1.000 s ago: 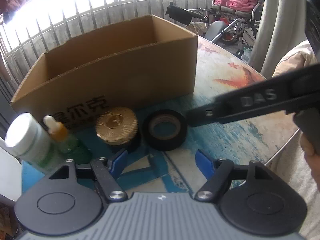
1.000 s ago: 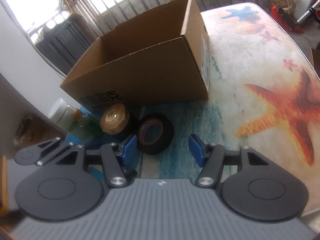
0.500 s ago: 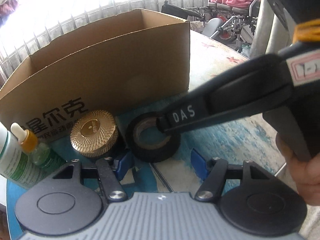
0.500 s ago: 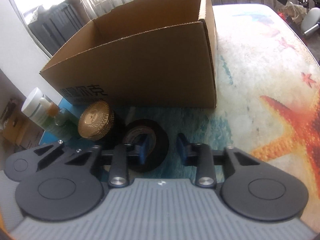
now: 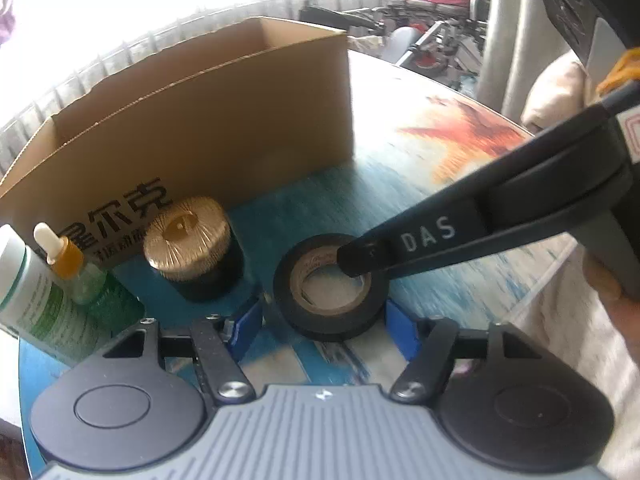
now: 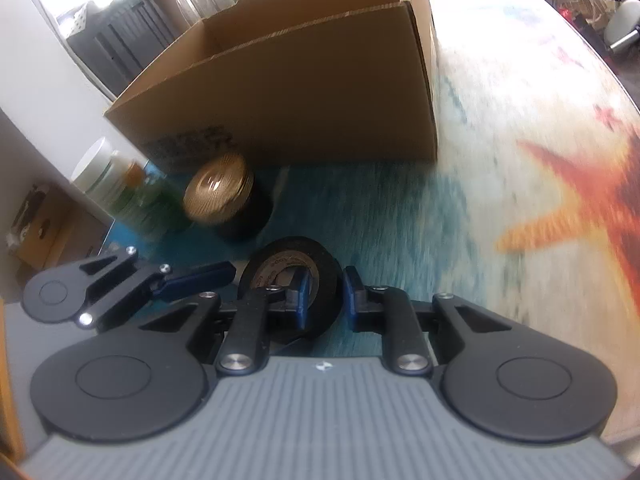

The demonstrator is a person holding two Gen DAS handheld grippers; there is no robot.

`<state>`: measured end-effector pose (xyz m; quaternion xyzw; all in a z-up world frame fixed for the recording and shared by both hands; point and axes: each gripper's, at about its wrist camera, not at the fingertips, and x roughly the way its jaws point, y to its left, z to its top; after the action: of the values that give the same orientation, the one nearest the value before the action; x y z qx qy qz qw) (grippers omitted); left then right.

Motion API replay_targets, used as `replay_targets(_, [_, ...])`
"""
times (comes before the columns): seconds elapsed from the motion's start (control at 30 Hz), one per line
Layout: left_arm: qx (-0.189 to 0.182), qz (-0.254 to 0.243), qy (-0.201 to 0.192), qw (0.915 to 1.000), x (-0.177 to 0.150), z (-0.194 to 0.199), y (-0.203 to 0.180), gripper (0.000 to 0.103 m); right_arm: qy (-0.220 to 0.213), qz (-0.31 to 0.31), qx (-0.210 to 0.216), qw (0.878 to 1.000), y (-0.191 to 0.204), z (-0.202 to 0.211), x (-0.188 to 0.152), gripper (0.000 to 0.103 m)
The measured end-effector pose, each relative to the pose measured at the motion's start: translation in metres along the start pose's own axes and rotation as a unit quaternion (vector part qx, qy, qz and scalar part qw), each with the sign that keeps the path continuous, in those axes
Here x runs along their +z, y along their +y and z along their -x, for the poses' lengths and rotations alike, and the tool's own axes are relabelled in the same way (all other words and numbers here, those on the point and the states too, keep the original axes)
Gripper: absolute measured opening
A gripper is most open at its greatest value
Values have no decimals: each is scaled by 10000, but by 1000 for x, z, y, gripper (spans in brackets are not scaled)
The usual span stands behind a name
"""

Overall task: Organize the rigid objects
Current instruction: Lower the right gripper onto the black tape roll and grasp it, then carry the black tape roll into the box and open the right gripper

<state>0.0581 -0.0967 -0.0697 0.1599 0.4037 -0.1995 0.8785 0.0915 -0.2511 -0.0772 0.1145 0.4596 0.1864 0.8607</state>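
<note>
One tape roll [image 6: 298, 276], one gold-lidded jar [image 5: 192, 240], two bottles [image 5: 52, 280], one box [image 5: 208, 120].

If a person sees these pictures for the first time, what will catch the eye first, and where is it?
First the black tape roll near the front of the table: the right gripper is closing on its wall, one finger in the hole and one outside. Behind it stands the big open cardboard box. Left of the roll sits a gold-lidded jar.

Black fingers [image 5: 362, 258] (blue pads, "DAS" lettering)
</note>
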Motion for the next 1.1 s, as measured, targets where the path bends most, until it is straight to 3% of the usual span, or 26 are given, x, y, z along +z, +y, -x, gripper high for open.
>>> replay_targets(0.3, [-178, 55, -25, 9998, -7, 8, -1, 67, 72, -80, 64, 9999, 5, 10, -16, 17])
replay_targets(0.57, [-124, 120, -166, 9997, -7, 18, -1, 66, -76, -80, 89, 9999, 7, 24, -17, 17])
replay_targets(0.73, [164, 7, -668, 9976, 13, 42, -8, 66, -536, 220, 36, 9983, 26, 55, -4, 17])
replay_targets(0.93, [788, -133, -1559, 9845, 57, 80, 0, 66, -1573, 1059, -85, 9818, 66, 104, 34, 17])
replay_targets(1.1, [1119, -97, -1702, 9790, 109, 86, 25, 66, -1894, 1490, 123, 9704, 79, 114, 88, 17])
